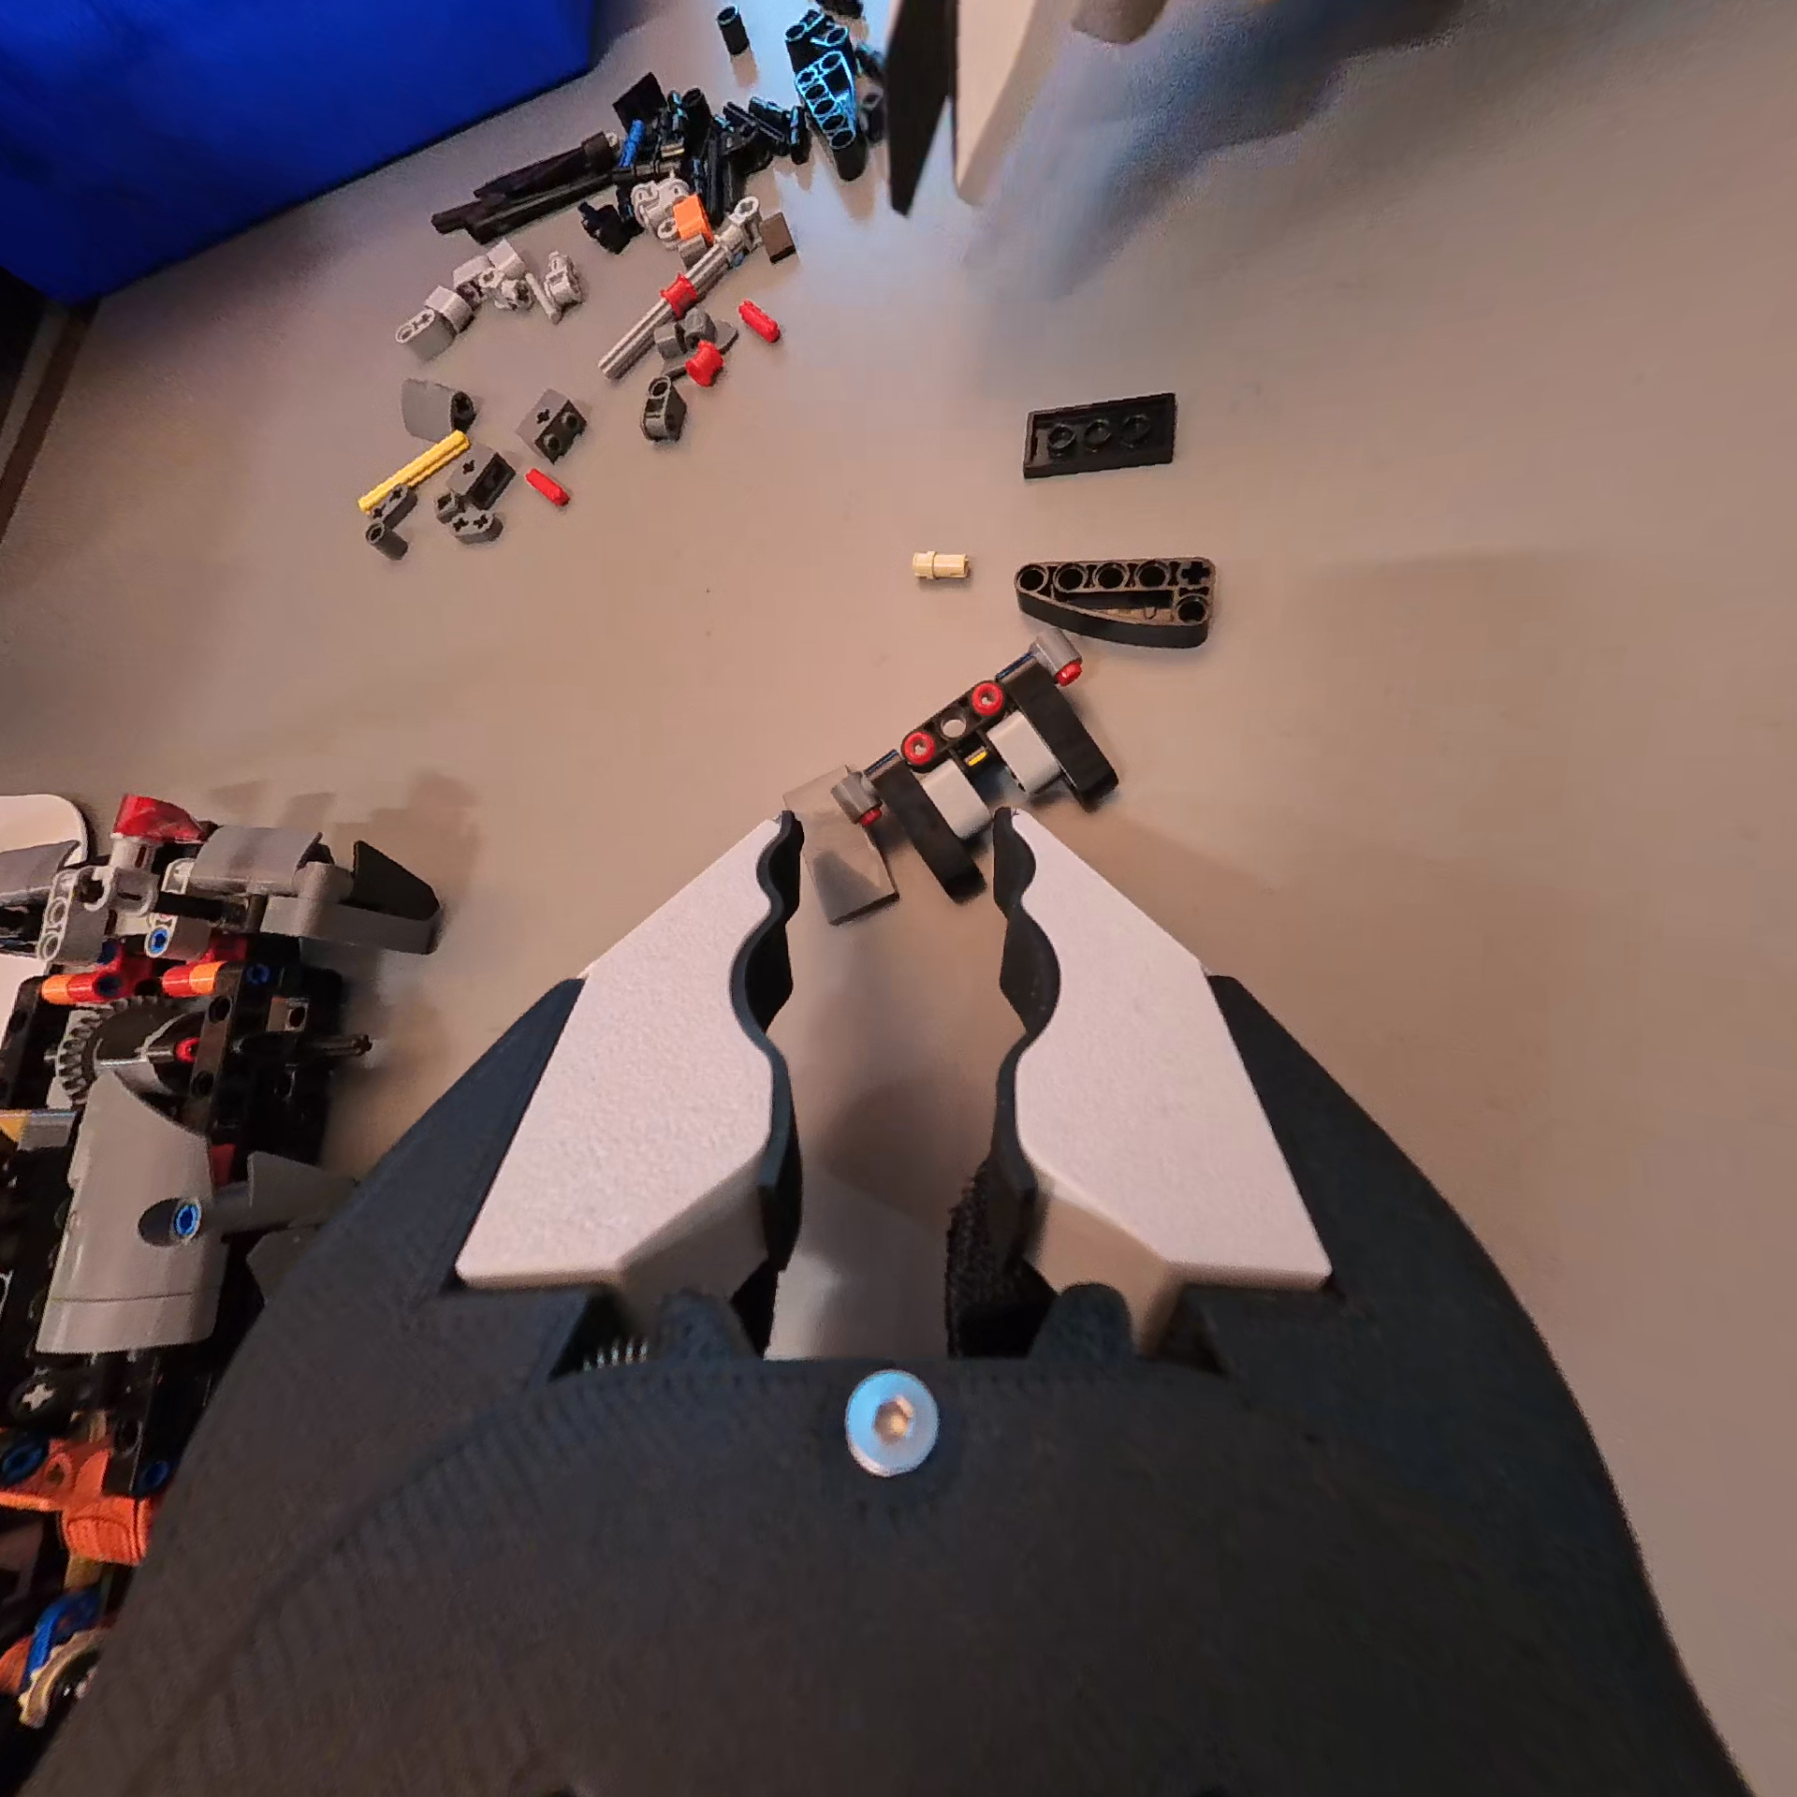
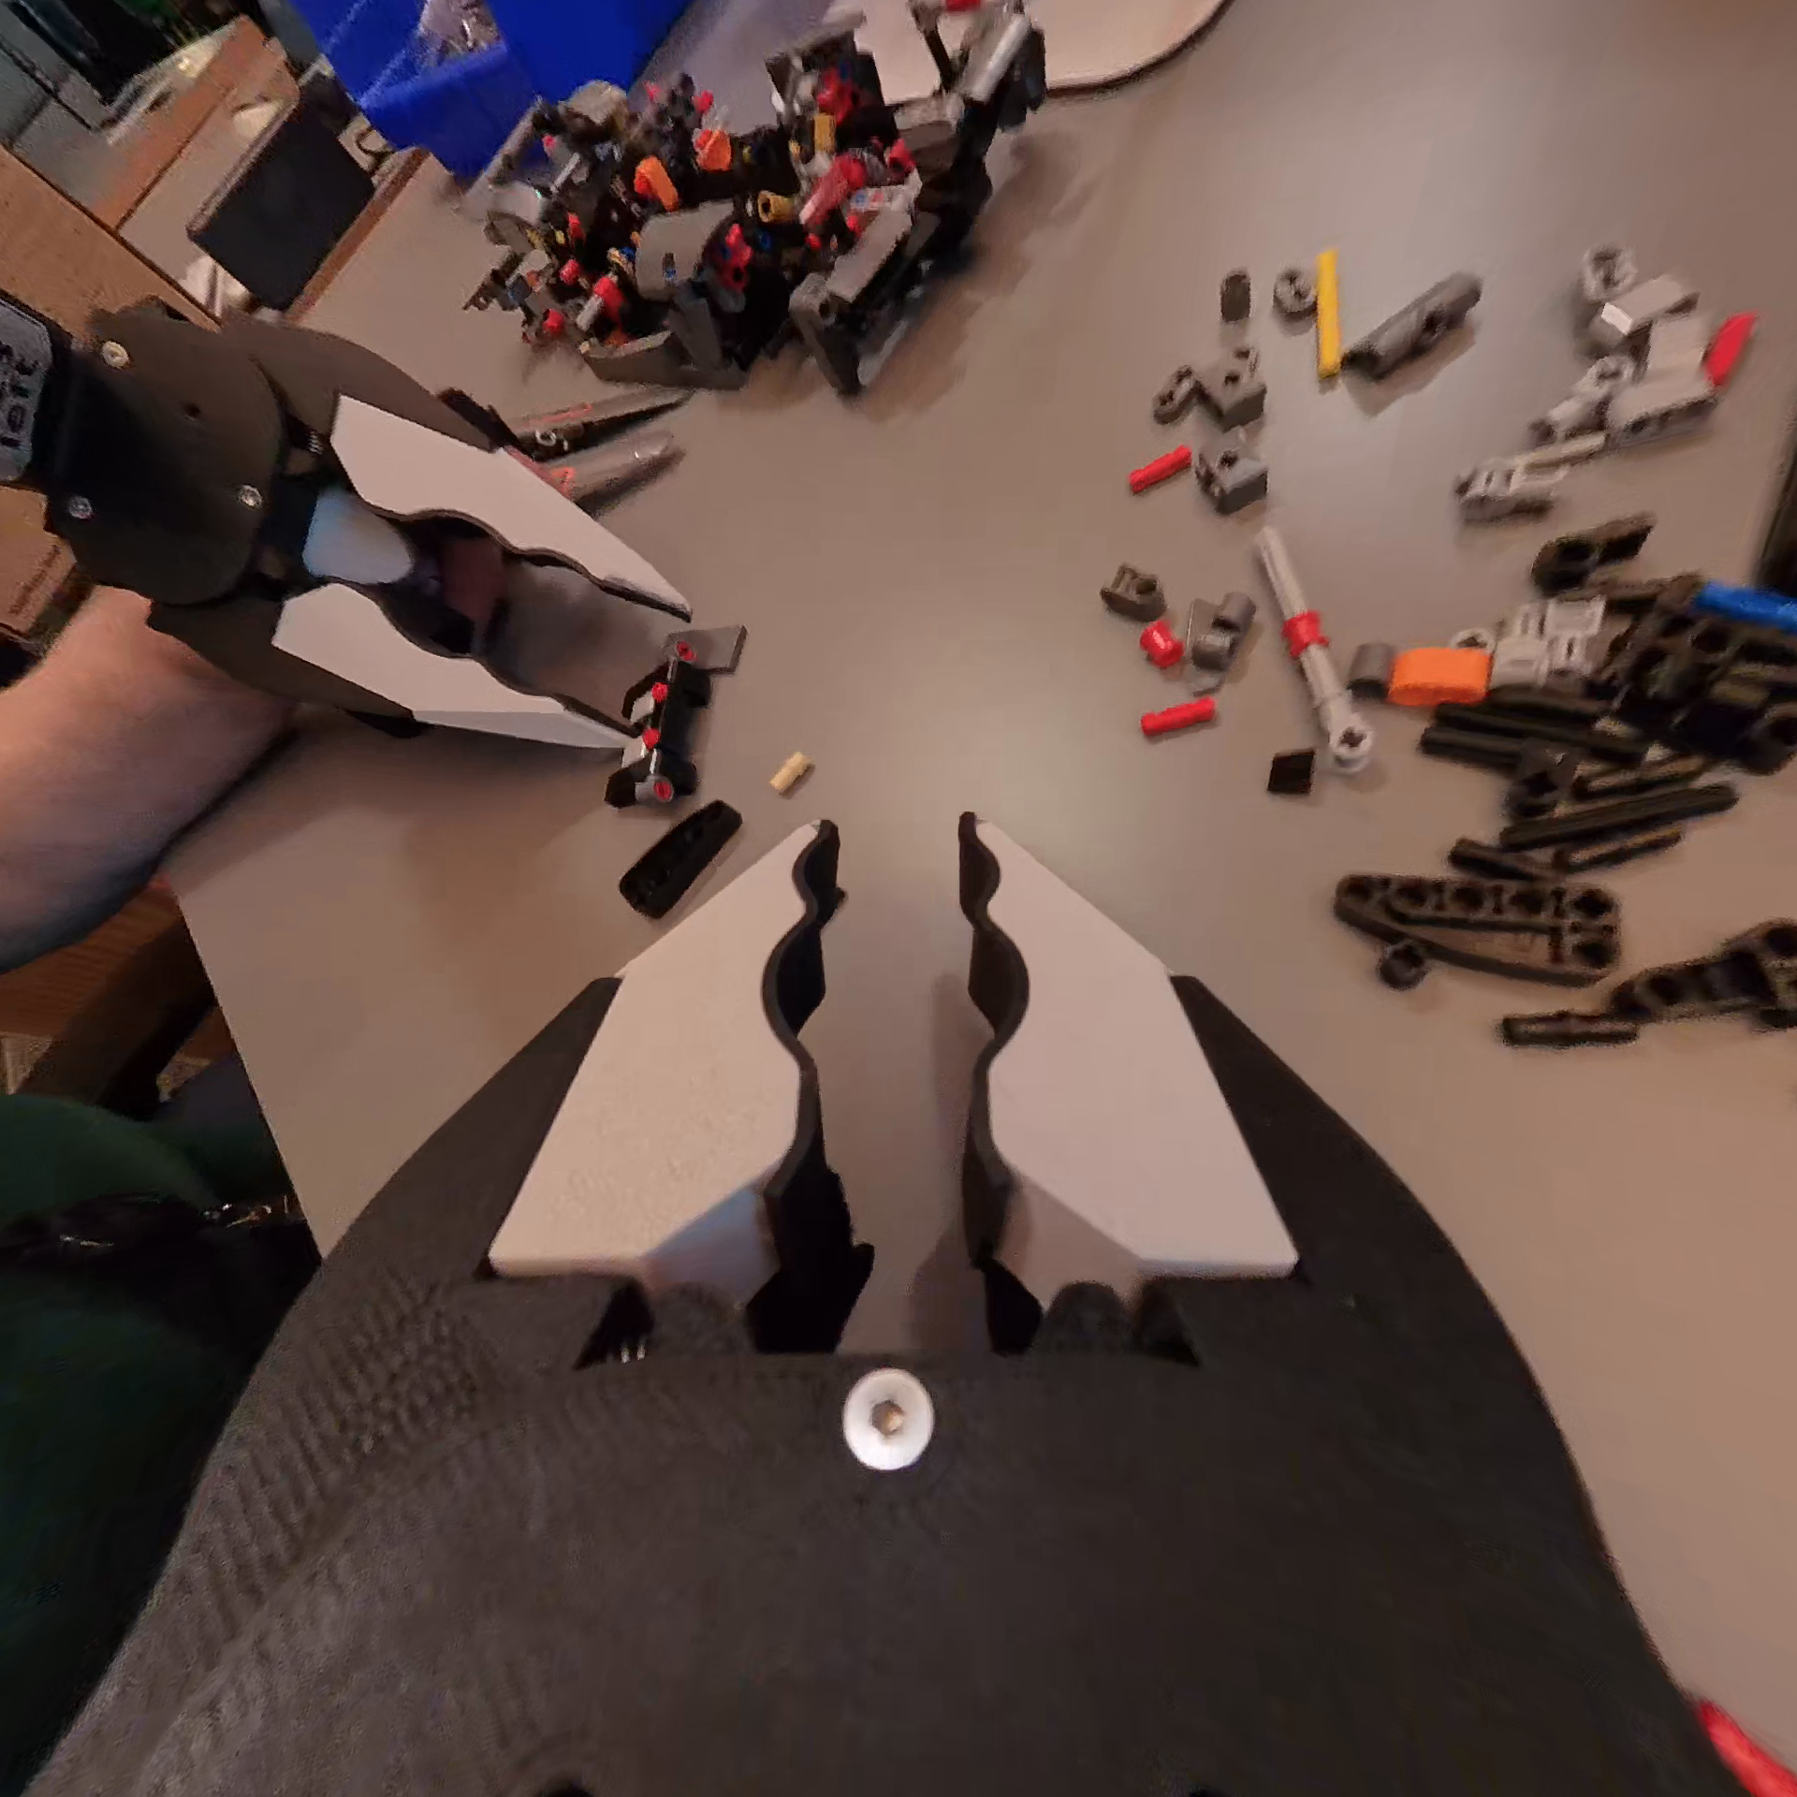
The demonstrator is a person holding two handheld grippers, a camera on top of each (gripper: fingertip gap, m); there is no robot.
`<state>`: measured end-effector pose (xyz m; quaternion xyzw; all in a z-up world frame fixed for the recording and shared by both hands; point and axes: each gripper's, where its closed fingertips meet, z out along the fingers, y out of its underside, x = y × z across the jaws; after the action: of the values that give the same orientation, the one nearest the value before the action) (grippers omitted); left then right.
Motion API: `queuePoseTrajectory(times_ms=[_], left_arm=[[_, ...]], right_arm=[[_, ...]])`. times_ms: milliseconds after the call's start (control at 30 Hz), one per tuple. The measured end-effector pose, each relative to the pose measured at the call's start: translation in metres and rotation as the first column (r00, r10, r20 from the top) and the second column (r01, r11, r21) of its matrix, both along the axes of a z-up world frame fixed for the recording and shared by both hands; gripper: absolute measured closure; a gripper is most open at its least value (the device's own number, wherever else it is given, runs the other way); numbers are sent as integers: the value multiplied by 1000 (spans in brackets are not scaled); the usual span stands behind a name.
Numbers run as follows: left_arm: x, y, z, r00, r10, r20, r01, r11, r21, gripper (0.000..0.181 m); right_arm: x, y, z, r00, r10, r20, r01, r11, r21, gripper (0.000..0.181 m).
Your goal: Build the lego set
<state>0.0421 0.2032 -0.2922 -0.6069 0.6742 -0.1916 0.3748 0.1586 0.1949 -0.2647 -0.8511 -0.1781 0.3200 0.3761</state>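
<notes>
Left gripper (image 1: 895, 827) jaws agape, empty, poised at the small black-and-grey subassembly (image 1: 982, 758) lying on the table (image 1: 1459, 875). Right gripper (image 2: 899, 827) likewise agape, empty. Advice: straddle the black beams squarely, close slowly to avoid skidding.

Grey desk (image 1: 1459, 875): loose lego pieces (image 1: 603, 292), small black subassembly (image 1: 982, 768), big part-built model (image 2: 739, 214).

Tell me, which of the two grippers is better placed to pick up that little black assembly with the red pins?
Left, probably. The left gripper is open right at the small assembly. The right gripper is open too, but over bare table, farther away.
</notes>
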Motion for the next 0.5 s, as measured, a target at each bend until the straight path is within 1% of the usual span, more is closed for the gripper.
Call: queuePoseTrajectory(times_ms=[133,300,367,433,500], left_arm=[[0,0,0,1000,1,-1,-1,1000,-9,143],[0,0,0,1000,-3,-2,3,1000,-12,144],[0,-1,0,1000,-5,-3,5,1000,-11,145],[0,-1,-1,1000,-6,-3,6,1000,-11,145],[0,-1,-1,1000,-6,-3,6,1000,-12,145]], right_arm=[[-5,13,15,1000,3,10,-3,999,54,155],[-18,17,11,999,35,11,-36,992,117,157],[-21,15,9,999,40,-8,-39,989,144,157],[-19,16,12,999,31,-27,-27,988,155,156],[-15,17,16,997,18,-81,-6,989,147,156]])
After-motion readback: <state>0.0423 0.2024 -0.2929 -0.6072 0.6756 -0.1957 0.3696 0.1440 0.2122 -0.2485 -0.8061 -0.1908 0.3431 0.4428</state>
